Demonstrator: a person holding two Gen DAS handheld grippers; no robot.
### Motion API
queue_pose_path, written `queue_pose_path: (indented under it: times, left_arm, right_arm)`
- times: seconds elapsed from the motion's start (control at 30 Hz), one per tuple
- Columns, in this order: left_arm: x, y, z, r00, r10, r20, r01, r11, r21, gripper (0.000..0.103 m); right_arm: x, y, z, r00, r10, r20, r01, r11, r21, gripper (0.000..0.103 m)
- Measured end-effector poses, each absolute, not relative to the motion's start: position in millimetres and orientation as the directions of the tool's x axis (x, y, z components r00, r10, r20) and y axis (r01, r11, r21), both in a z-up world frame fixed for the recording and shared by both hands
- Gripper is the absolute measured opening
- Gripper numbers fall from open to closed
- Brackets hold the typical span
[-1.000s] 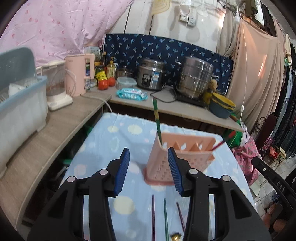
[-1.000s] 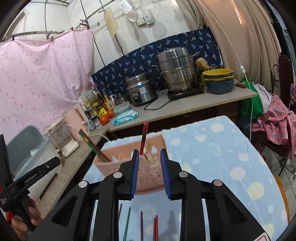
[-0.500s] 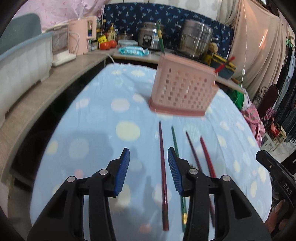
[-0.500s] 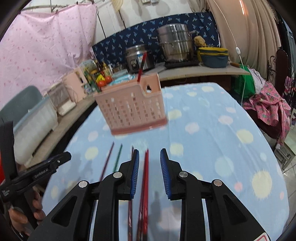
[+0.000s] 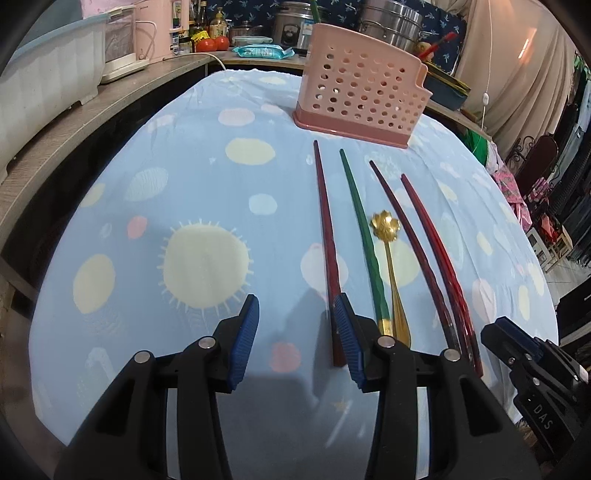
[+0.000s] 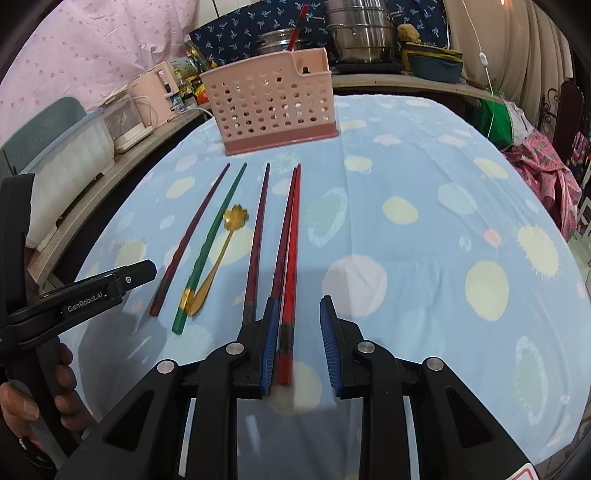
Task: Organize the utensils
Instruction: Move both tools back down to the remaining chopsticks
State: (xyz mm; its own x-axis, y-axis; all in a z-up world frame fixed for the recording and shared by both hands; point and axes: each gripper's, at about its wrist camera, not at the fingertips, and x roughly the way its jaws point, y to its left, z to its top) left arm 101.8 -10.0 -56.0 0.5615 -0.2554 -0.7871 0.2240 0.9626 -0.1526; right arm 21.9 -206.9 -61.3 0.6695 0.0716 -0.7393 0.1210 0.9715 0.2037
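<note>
Here the left gripper (image 5: pixel 295 334) hung low over the near edge of the table (image 5: pixel 184 184), its blue pads spread wide and holding nothing. Its right pad (image 5: pixel 345 332) sat just beside the near end of the dark red chopstick (image 5: pixel 325 236); whether they touched could not be told. The right gripper (image 6: pixel 297 341) was also parted, more narrowly, and gripped nothing. The near ends of the red chopstick pair (image 6: pixel 290 251) lay between its pads, close against the left pad (image 6: pixel 269 339) and clear of the right one.

On the spotted blue cloth the sticks lay roughly parallel, running from near to far: the dark red one leftmost, then a green chopstick (image 5: pixel 364 236), a gold spoon (image 5: pixel 388 251) with a flower-shaped bowl just right of it, a purple chopstick (image 6: pixel 258 236), and the red pair. The pink holder (image 5: pixel 360 96) stood at the far end, beyond their tips, with a red stick (image 6: pixel 297 26) upright in it.

"GenRobot.AI" read along the left gripper's body in the right wrist view, and "DAS" on the right gripper's body in the left wrist view.
</note>
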Motion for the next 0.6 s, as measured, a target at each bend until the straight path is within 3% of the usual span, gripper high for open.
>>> queue_pose_path:
  times: [0.6]
  left_arm:
    - [92.9, -25.4, -63.9, 0.546, -0.257, -0.797, 0.272, 0.955, -0.122, 0.040]
  right_arm:
    - [15.5, -204.7, -71.5, 0.652, 0.089, -0.753, 0.127, 0.966, 0.224, 0.018]
